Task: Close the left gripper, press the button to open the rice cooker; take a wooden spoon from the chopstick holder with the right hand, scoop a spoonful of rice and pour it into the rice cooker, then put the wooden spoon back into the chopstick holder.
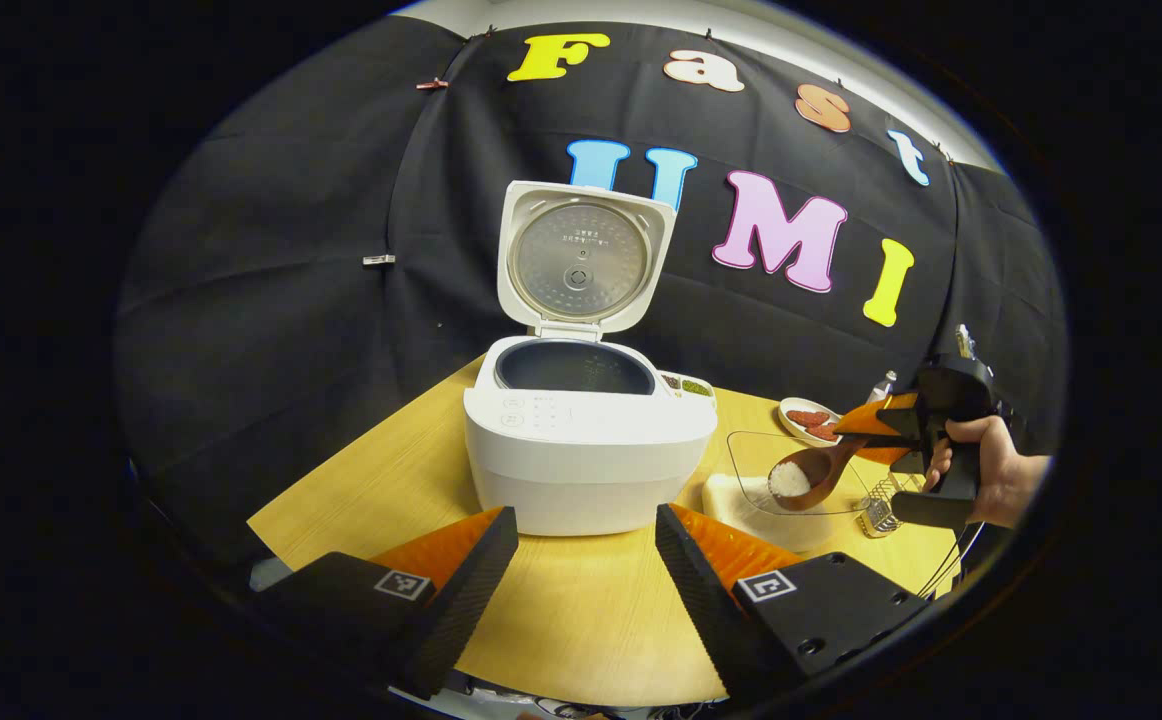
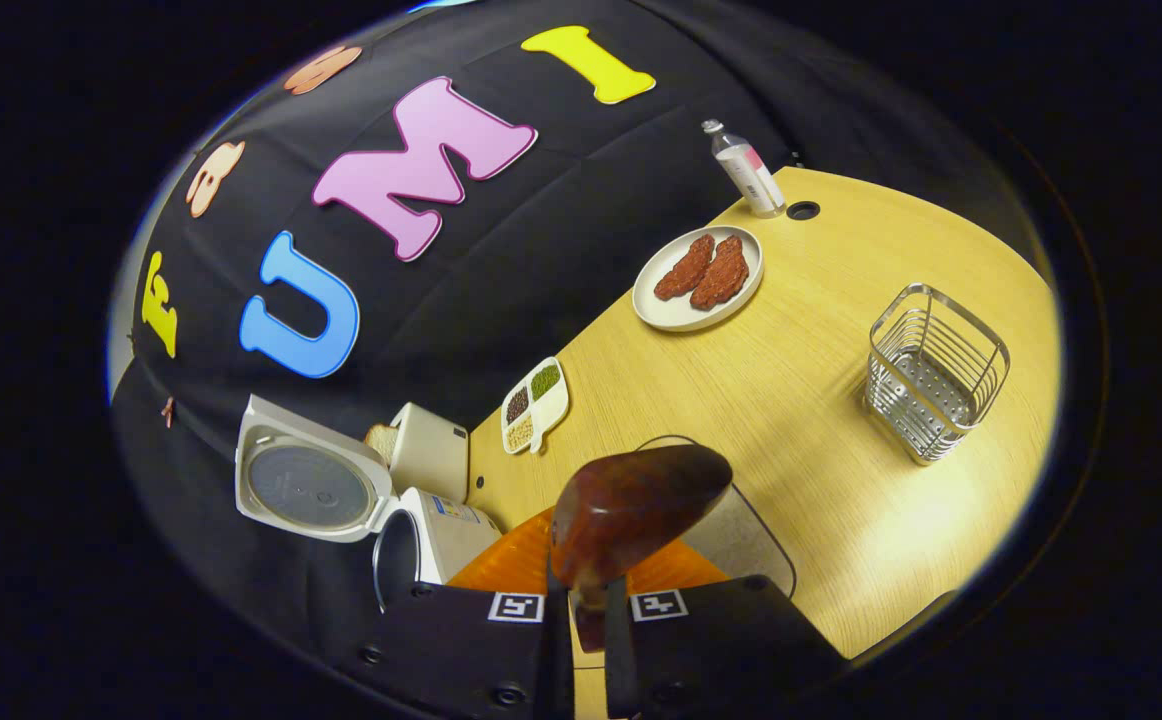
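Note:
The white rice cooker (image 1: 581, 440) stands on the table with its lid (image 1: 581, 260) raised upright and the dark inner pot bare. My left gripper (image 1: 586, 520) is open just in front of it, nothing between its fingers. To the right, a hand holds my right gripper (image 1: 886, 430), shut on the handle of the wooden spoon (image 1: 811, 475), whose bowl carries white rice above the clear rice container (image 1: 751, 490). In the right gripper view the spoon's brown underside (image 2: 631, 505) sticks out from my right gripper (image 2: 586, 595), with the cooker (image 2: 421, 535) to the lower left. The wire chopstick holder (image 2: 936, 372) stands to the right.
A plate with red pieces (image 2: 698, 277), a small bottle (image 2: 746, 170), a divided dish of grains (image 2: 534, 405) and a white box-shaped appliance (image 2: 428, 450) stand along the back of the wooden table (image 2: 841, 480). The black cloth wall runs close behind the cooker.

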`<action>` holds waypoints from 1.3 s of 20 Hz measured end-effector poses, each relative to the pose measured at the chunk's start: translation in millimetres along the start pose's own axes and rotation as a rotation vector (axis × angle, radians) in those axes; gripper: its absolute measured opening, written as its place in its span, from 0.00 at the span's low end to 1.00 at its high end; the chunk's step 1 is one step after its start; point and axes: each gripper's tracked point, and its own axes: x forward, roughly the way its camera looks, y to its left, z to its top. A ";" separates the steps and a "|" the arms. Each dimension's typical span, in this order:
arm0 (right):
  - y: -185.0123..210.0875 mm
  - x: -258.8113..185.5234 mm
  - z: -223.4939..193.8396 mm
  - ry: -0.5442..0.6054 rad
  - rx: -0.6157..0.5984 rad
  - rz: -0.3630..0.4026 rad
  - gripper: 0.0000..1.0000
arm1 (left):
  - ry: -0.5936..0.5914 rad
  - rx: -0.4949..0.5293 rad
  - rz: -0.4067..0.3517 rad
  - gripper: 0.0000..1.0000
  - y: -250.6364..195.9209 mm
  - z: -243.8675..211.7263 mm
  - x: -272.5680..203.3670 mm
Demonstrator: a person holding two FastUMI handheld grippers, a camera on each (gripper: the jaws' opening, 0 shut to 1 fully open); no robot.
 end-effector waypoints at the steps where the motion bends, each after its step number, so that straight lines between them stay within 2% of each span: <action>1: 3.0 -2.4 8.0 -0.009 0.009 0.006 0.17 | -0.002 -0.005 0.000 0.96 -2.0 0.1 -1.5; 6: 34.7 -12.5 38.8 -0.035 0.108 0.058 0.17 | -0.010 -0.014 -0.009 0.96 -11.7 -1.3 -9.2; 9: 56.6 -13.7 45.0 -0.036 0.096 0.090 0.17 | -0.023 0.028 0.005 0.96 -10.3 -0.4 -13.3; 12: 92.0 -12.2 42.3 -0.018 0.122 0.150 0.17 | -0.020 0.023 0.003 0.96 -7.0 -4.0 -17.1; 15: 129.4 -4.6 31.2 0.002 0.140 0.207 0.16 | -0.014 0.015 0.004 0.96 -2.8 -7.5 -21.0; 19: 175.3 4.6 8.8 0.026 0.086 0.261 0.17 | 0.002 0.029 0.026 0.96 12.6 -13.2 -25.2; 26: 228.1 30.3 -33.0 0.061 0.074 0.299 0.17 | 0.020 0.016 0.060 0.96 46.4 -20.9 -26.5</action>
